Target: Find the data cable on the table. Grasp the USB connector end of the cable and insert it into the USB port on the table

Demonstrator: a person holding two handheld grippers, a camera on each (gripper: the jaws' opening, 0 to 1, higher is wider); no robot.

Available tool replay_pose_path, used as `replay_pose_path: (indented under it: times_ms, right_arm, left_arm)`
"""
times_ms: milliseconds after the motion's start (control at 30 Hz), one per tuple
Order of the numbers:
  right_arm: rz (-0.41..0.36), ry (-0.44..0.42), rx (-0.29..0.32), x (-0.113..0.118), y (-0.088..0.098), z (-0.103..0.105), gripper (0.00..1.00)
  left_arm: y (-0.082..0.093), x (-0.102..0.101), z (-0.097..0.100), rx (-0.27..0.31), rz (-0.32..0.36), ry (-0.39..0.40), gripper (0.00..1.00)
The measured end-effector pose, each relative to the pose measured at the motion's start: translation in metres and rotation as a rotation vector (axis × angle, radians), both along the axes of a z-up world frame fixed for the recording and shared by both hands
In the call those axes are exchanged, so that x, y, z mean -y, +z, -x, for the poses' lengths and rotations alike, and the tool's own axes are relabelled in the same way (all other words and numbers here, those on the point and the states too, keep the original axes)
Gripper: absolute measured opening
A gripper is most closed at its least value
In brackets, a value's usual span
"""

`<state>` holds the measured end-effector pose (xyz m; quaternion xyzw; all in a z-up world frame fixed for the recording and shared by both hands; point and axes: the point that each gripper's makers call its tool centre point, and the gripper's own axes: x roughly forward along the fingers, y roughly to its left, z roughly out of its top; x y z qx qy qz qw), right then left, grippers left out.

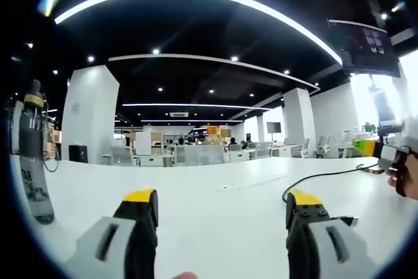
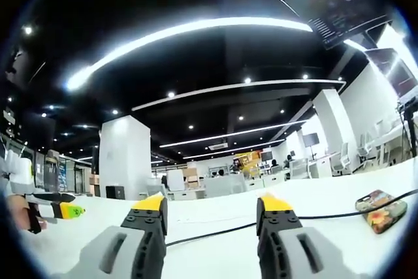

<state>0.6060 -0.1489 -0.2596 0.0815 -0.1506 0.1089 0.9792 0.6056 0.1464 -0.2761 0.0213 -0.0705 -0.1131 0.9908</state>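
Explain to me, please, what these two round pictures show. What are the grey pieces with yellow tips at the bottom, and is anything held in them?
A person holds one tool in each hand. Each tool is a gripper with two jaws, and a small camera rides on it. The left gripper view looks forward along the left gripper, and the right gripper view looks along the right gripper. The grey pieces with yellow tips are their jaws. Both pairs stand open, with nothing between them. Below them is a white table in a large office. A black cable lies on it, and the right gripper view also shows a phone in a colourful case. At the right edge of the left gripper view, a hand carries the other gripper.
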Motion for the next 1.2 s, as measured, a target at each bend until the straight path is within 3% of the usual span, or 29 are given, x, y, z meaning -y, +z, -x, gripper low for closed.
replay_pose_path:
  times_ms: [500,933,1100,1200]
  right_arm:
    - [-0.008,-0.014,0.000,0.006,0.000,-0.001,0.56]
    - [0.016,0.027,-0.021,-0.003,-0.003,-0.010,0.56]
    - [0.036,0.075,-0.078,-0.010,-0.009,-0.016,0.55]
    - [0.105,0.138,-0.147,-0.023,-0.018,-0.020,0.53]
  left_arm:
    - [-0.001,0.001,0.000,-0.005,-0.004,0.003,0.80]
    - [0.003,0.002,0.002,0.010,-0.004,-0.003,0.80]
    - [0.000,0.004,0.002,-0.005,0.005,-0.016,0.80]
    - [-0.001,0.007,0.002,-0.008,0.000,-0.025,0.80]
